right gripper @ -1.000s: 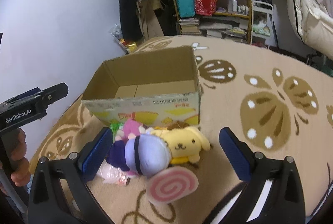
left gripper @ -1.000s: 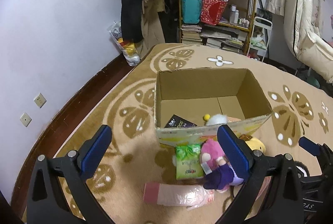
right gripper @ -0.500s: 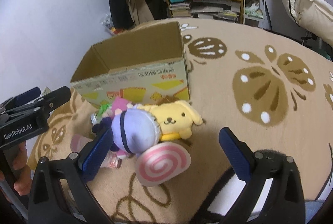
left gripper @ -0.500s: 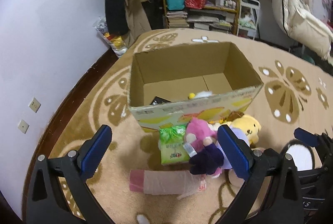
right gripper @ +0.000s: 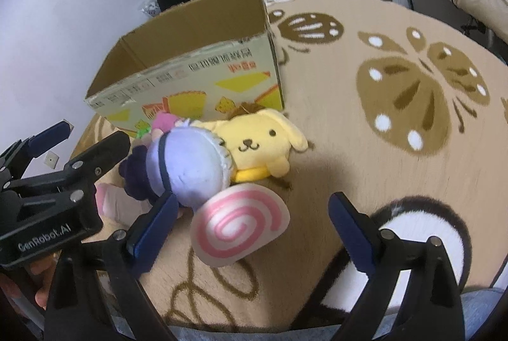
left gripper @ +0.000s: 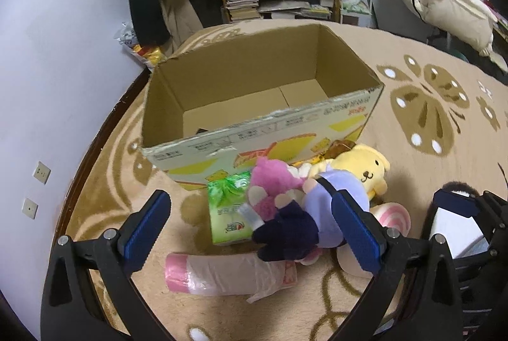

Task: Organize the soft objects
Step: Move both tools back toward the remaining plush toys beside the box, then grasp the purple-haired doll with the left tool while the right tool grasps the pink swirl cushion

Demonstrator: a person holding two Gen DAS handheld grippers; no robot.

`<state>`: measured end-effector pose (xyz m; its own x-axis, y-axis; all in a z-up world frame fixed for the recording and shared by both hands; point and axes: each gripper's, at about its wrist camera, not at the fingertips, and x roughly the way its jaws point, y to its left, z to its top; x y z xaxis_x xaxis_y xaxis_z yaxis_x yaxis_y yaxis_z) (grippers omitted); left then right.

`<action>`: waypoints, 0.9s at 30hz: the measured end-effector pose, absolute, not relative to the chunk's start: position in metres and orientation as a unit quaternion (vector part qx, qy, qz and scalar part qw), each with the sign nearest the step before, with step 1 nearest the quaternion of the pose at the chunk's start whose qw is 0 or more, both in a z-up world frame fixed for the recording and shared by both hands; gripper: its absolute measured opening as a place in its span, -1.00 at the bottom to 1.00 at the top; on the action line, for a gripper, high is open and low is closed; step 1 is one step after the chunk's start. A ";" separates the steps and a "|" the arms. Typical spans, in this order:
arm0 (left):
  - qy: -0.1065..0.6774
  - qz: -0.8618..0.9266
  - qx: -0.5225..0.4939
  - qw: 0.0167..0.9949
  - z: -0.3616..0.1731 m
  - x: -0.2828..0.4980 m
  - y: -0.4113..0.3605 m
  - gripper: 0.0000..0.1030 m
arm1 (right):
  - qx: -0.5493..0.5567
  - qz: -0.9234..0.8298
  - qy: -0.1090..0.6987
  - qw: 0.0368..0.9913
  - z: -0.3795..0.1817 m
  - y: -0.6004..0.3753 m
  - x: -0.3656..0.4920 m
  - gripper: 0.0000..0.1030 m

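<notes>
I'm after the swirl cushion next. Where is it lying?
In the right wrist view the pink-and-white swirl cushion lies on the rug between the open right tongs, just below the lilac plush and yellow dog plush.

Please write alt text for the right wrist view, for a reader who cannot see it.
Open right gripper hovers above a pink swirl cushion on the carpet, beside a lavender plush and a yellow dog plush before an open cardboard box.

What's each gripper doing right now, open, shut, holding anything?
Left gripper: open, holding nothing, above the toy pile.
Right gripper: open, holding nothing, over the swirl cushion.
</notes>
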<state>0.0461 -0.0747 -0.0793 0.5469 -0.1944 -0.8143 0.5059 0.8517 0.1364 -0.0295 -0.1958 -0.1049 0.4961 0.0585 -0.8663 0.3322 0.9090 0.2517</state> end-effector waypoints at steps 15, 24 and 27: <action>0.460 -0.237 0.168 0.839 -0.093 0.049 -0.088 0.95 | 0.205 -0.086 0.543 0.810 -0.127 -0.194 -0.025 0.88; 0.448 -0.242 0.193 0.838 -0.099 0.046 -0.100 0.95 | 0.208 -0.083 0.550 0.805 -0.131 -0.194 -0.022 0.78; 0.453 -0.253 0.191 0.833 -0.100 0.047 -0.104 0.95 | 0.208 -0.079 0.554 0.802 -0.133 -0.193 -0.021 0.78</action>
<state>0.0469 -0.1036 -0.1005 0.4609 -0.2489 -0.8518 0.5950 0.7988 0.0886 -0.0208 -0.1927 -0.1333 0.3736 0.1039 -0.9218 0.3574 0.9008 0.2464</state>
